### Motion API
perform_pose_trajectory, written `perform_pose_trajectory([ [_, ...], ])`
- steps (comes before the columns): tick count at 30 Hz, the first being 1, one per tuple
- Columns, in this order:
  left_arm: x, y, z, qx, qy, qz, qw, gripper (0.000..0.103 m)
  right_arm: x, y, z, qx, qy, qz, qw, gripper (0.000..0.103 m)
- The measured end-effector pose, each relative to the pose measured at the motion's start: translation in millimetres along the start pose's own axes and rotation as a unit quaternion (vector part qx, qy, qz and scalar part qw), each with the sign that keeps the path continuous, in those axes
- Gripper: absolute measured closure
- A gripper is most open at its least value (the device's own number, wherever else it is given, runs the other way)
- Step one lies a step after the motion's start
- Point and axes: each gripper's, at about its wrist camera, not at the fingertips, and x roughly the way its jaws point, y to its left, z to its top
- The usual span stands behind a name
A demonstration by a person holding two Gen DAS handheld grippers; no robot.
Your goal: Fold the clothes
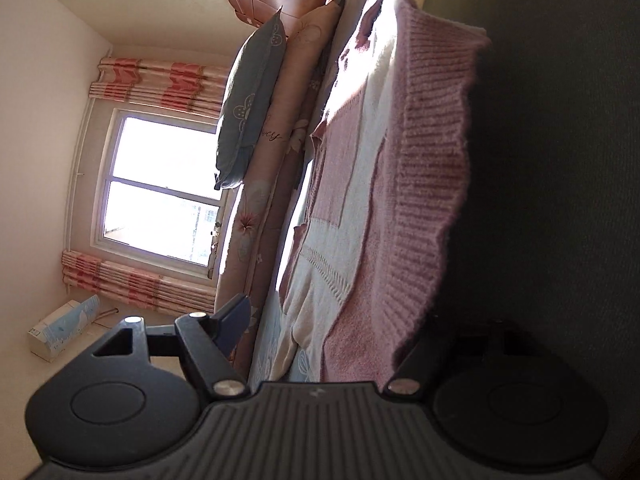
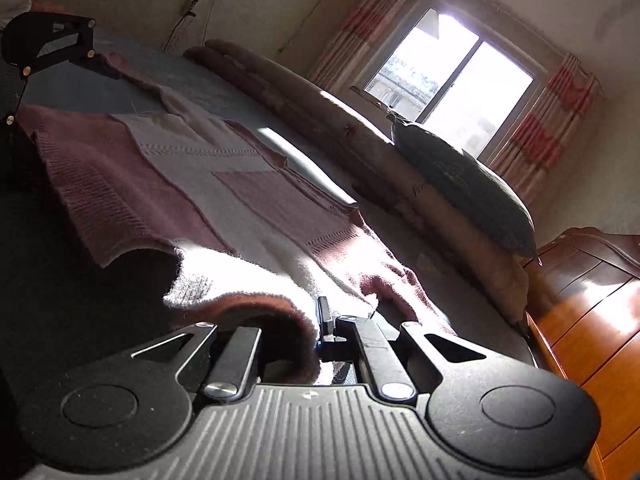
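My left fingers (image 1: pixel 320 344) sit half spread astride the sweater's (image 1: pixel 400 184) ribbed hem at six o'clock; whether they press it I cannot tell. My right fingers (image 2: pixel 320 336) are pressed together, pinching the hem's other corner, which curls up at six o'clock. The sweater lies flat on the bed (image 2: pixel 100 88), its long axis running from the hem towards twelve o'clock. To fold well, I judge both corners should lift together, level, keeping the hem taut.
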Motion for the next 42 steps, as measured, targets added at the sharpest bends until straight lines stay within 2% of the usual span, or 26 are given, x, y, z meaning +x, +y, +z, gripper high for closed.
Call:
perform_pose_trajectory([
  [1,-0.2,0.6,0.6,-0.004,0.001,-0.014,0.9999,0.071,0.3,1.4,-0.1,-0.005,0.002,0.000,1.000,0.097],
  [2,-0.6,0.8,0.8,-0.007,0.000,-0.026,0.9996,0.091,0.3,2.8,-0.1,-0.009,0.003,0.002,1.000,0.097],
  [3,-2.4,1.4,2.0,-0.008,-0.004,-0.029,0.9995,0.099,-0.4,3.7,0.2,-0.012,0.002,0.001,1.000,0.097],
  [7,-12.7,18.2,0.4,-0.018,-0.028,-0.044,0.9985,0.099,-9.2,2.8,3.6,-0.016,-0.005,0.005,1.000,0.097],
  [9,-17.2,27.4,-3.8,-0.004,-0.043,-0.042,0.9982,0.099,-16.3,2.0,3.9,-0.028,-0.003,0.024,0.999,0.097],
  [13,-27.8,45.1,-13.3,0.002,-0.062,-0.073,0.9954,0.100,-29.5,2.9,-0.2,-0.086,0.016,0.062,0.994,0.097],
  [16,-33.2,36.4,-20.3,0.029,-0.073,-0.092,0.9926,0.100,-33.7,3.2,-4.1,-0.106,0.037,0.096,0.989,0.097],
  [20,-30.2,7.6,-27.7,0.062,-0.074,-0.140,0.9854,0.099,-22.2,18.4,-11.5,-0.114,0.077,0.134,0.981,0.097],
  [23,-32.6,1.4,-29.4,0.050,-0.068,-0.173,0.9813,0.090,-15.3,27.1,-14.2,-0.110,0.105,0.146,0.978,0.096],
  [24,-37.7,2.7,-30.4,0.046,-0.073,-0.183,0.9793,0.090,-14.4,28.7,-14.1,-0.107,0.113,0.150,0.976,0.093],
  [27,-51.2,10.1,-31.4,0.034,-0.081,-0.205,0.9749,0.090,-24.1,30.1,-8.2,-0.115,0.120,0.150,0.975,0.092],
  [31,-63.3,42.4,-31.9,-0.046,-0.073,-0.245,0.9656,0.089,-47.8,18.0,14.0,-0.085,0.105,0.138,0.981,0.092],
  [33,-65.3,61.0,-31.9,-0.093,-0.065,-0.252,0.9611,0.089,-57.0,8.7,28.2,-0.054,0.096,0.123,0.986,0.084],
  [37,-65.5,107.0,-34.1,-0.195,-0.043,-0.245,0.9488,0.089,-76.6,-13.2,62.8,0.044,0.075,0.101,0.991,0.081],
  [39,-64.0,128.8,-36.6,-0.247,-0.036,-0.241,0.9377,0.088,-87.6,-22.1,80.4,0.090,0.060,0.089,0.990,0.070],
  [40,-63.0,139.1,-38.1,-0.274,-0.033,-0.240,0.9307,0.086,-93.0,-26.2,88.8,0.111,0.049,0.087,0.989,0.068],
  [41,-61.0,150.4,-40.0,-0.305,-0.031,-0.241,0.9209,0.083,-98.3,-28.8,96.1,0.129,0.038,0.086,0.987,0.066],
  [42,-56.3,162.6,-42.9,-0.344,-0.026,-0.248,0.9051,0.079,-102.1,-28.8,101.4,0.139,0.026,0.088,0.986,0.062],
])
